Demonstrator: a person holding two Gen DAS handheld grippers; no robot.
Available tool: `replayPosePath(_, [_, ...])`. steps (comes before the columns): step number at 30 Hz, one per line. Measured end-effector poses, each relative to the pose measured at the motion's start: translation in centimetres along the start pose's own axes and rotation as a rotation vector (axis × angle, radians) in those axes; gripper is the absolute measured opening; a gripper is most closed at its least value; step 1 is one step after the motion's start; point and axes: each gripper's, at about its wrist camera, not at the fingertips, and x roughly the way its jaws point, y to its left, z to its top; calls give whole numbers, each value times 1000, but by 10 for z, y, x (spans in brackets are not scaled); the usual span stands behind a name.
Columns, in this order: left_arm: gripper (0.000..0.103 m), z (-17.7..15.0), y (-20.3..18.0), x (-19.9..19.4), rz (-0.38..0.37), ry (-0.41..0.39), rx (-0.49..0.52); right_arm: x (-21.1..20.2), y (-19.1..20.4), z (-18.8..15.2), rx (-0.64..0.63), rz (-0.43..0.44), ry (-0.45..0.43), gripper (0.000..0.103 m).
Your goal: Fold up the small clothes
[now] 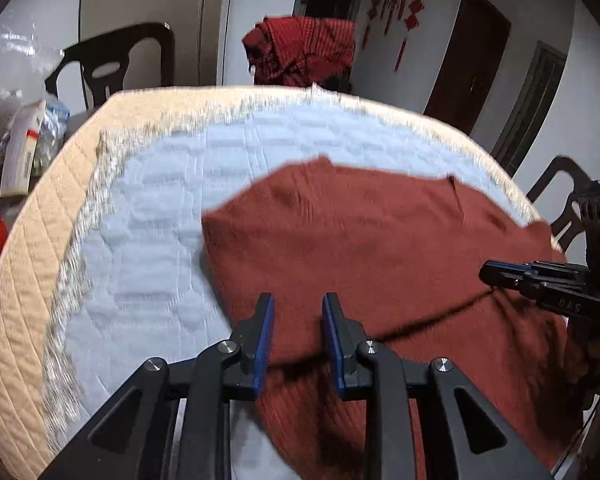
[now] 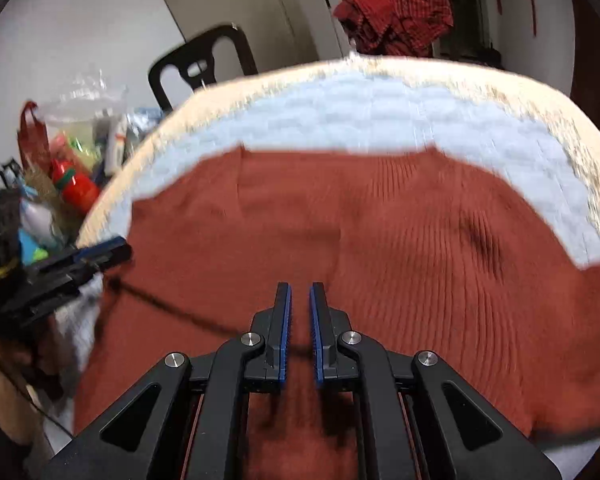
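We count one rust-red knitted garment (image 1: 380, 240), two grippers, two dark chairs and one heap of red checked cloth (image 1: 304, 50), taking the garment as our landmark. It lies spread on the pale blue quilted pad (image 1: 160, 200) of a round table with a cream border (image 1: 32, 248), and its long axis runs side to side across both views, with its ribs running away from us toward the far edge. We cannot tell which end is the neck. A dark fold line crosses the near part of the garment between the two tools. The left gripper (image 1: 298, 312) sits over the garment's near left corner, jaws a little apart, with the knit lying between and under them; we cannot tell whether the pads pinch it. The right gripper (image 2: 300, 300) sits over the garment's near edge, jaws nearly together with a narrow gap, and again we cannot tell whether cloth is caught. One chair (image 1: 116, 64) stands beyond the garment to the left, another (image 1: 560, 196) to its right. The checked heap hangs behind the garment's far edge. Cluttered bags and packets (image 2: 80, 152) sit left of the garment, off the table.
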Motion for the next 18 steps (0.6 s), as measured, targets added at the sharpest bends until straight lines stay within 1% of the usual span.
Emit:
replayPosePath(2, [27,-4,-3,-1,25,-12,11,0,-3,-6,-5,4,-14,12])
replayPosePath(3, [27,-3,-3,-3,31,-10,7,-3,-7,-6,16,8,-4,12])
replayPosePath(4, [27,-3,-5,-8,28,-15,4,-9,-10,-6,46,4,-12,12])
replayPosePath(5, [27,-4,-6,-15,19,-26,6,-17,-10,-6,48,-8,-31,12])
replayPosePath(6, [29,-6,-8,-22,14,-34,9,-25,-9,-9,38,-22,-48,13])
replayPosePath(7, [35,-9,-10,-30,8,-44,10,-34,-8,-13,32,-29,-63,15])
replayPosePath(8, [39,-12,-12,-36,2,-53,8,-43,-9,-18,35,-23,-77,21])
replayPosePath(9, [44,-15,-14,-41,-1,-60,6,-51,-9,-24,39,-14,-90,27])
replayPosePath(10, [47,-19,-17,-47,-7,-67,6,-61,-12,-33,47,-7,-106,30])
replayPosePath(11, [48,-23,-20,-52,-17,-72,7,-67,-15,-39,57,-9,-115,37])
replayPosePath(12, [51,-27,-23,-57,-21,-73,9,-73,-17,-47,70,-15,-123,39])
replayPosePath(13, [53,-29,-27,-59,-20,-73,13,-79,-23,-54,89,-23,-132,39])
replayPosePath(15, [53,-36,-34,-63,-17,-70,26,-91,-36,-69,139,-38,-145,39])
replayPosePath(18, [55,-41,-42,-68,-34,-71,31,-107,-56,-86,222,-56,-167,41])
